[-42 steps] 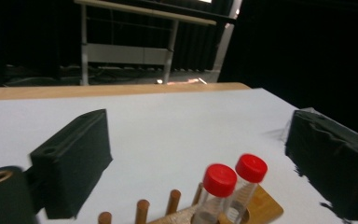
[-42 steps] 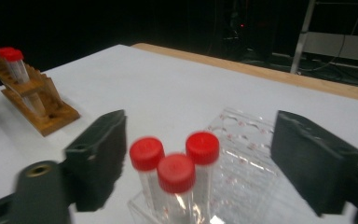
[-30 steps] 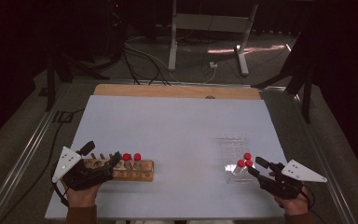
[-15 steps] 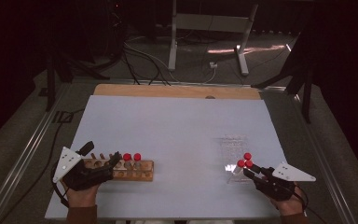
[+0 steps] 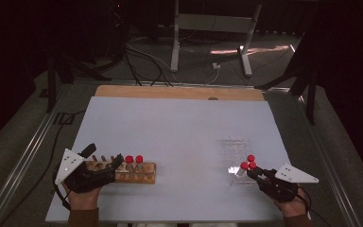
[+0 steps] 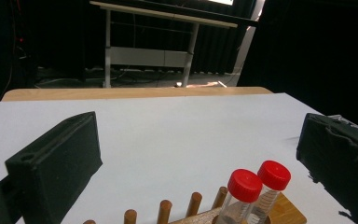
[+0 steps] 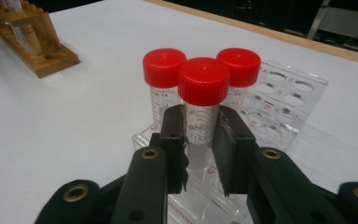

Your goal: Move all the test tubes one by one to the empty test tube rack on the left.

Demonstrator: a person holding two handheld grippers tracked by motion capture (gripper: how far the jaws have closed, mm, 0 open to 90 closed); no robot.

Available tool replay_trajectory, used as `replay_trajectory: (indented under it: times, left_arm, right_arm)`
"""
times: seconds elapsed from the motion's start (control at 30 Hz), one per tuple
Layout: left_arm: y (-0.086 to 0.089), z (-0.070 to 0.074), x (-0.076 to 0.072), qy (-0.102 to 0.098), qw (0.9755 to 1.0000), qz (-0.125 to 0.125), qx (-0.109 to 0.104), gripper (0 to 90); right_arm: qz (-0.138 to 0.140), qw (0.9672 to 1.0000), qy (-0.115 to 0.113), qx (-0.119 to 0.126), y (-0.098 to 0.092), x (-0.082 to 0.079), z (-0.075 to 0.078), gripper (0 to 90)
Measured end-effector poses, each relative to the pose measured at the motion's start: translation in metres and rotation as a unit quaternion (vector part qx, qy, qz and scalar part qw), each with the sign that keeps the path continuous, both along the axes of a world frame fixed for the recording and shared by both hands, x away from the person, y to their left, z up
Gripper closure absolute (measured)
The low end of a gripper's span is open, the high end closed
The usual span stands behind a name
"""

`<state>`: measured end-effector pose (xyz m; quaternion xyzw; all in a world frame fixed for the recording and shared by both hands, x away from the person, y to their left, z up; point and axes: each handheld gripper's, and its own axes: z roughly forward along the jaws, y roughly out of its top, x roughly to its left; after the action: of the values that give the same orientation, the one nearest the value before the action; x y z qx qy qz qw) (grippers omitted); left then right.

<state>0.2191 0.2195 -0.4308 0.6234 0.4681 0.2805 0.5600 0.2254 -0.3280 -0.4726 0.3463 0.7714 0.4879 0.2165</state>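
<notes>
Three red-capped tubes stand in a clear plastic rack at the table's right front. My right gripper has just been closing its jaws and now is shut on the nearest tube, pads pressing its clear body below the cap. From above, the right gripper reaches the tubes from the lower right. A wooden peg rack at the left front holds two red-capped tubes. My left gripper stands open, its jaws straddling the wooden rack's left end without pressing it.
A white sheet covers the table, with a wooden strip along its far edge. Stand legs and cables lie on the dark floor beyond. The clear rack has several vacant holes behind the tubes.
The right gripper edged left onto the tubes and its jaws closed on one. The left gripper and wooden rack stayed put.
</notes>
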Motion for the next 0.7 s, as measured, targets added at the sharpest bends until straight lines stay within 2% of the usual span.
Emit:
replay_trajectory:
  times: [0.33,0.7]
  left_arm:
    - [0.001,0.001,-0.001,-0.005,1.0000,0.006,0.001,0.5]
    - [0.000,-0.001,0.000,-0.002,1.0000,0.005,0.002,0.5]
  right_arm:
    - [0.002,0.9999,-0.009,0.011,-0.003,-0.001,0.005,74.2]
    - [0.001,0.9995,-0.024,0.021,-0.003,-0.002,0.015,74.2]
